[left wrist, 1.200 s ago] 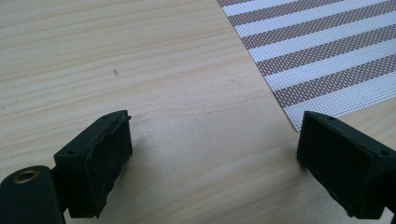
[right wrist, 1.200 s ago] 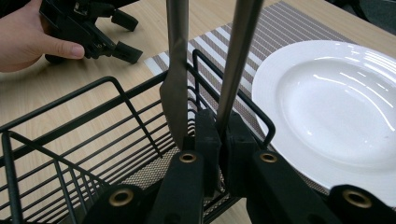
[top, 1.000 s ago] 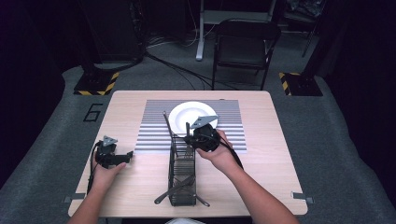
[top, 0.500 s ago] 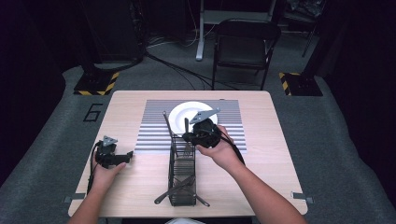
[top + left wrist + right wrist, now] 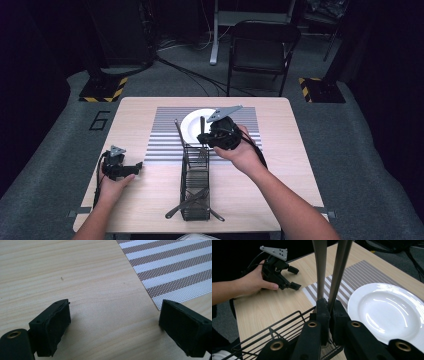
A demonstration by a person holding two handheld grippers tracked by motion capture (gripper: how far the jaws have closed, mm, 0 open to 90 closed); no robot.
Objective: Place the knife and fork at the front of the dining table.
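right gripper (image 5: 328,315): jaws pinched tight on two slim metal utensil handles (image 5: 329,270), which stand up side by side out of the clamp and run off the top of the right gripper view. can't tell whether they are forks, spoons or knives; the working ends sit below the jaws, hidden. in the high view the right gripper (image 5: 212,136) hangs over the far end of the black wire caddy (image 5: 195,185), just near of the white plate (image 5: 192,125), one dark handle poking up beside it.

handling, by judgement: stiff, smooth metal, fairly light, not fragile. polished shafts are slippery and two held together can scissor or slide against each other, so a firm pinch low on the handles, as here, looks right. a bump against the caddy wires could twist one loose.

outward: caddy stands mid-table, long axis running near to far, more cutlery lying crosswise at its near end (image 5: 192,202). plate rests on the striped placemat (image 5: 165,135) on the far half of the wooden table (image 5: 280,165).

left gripper (image 5: 113,322): jaws wide apart, nothing between them, bare wood beneath, a corner of the placemat (image 5: 175,272) just to the far right. in the high view the left gripper (image 5: 131,169) sits low at the near left of the table, well apart from the caddy, held in the left hand (image 5: 112,187).
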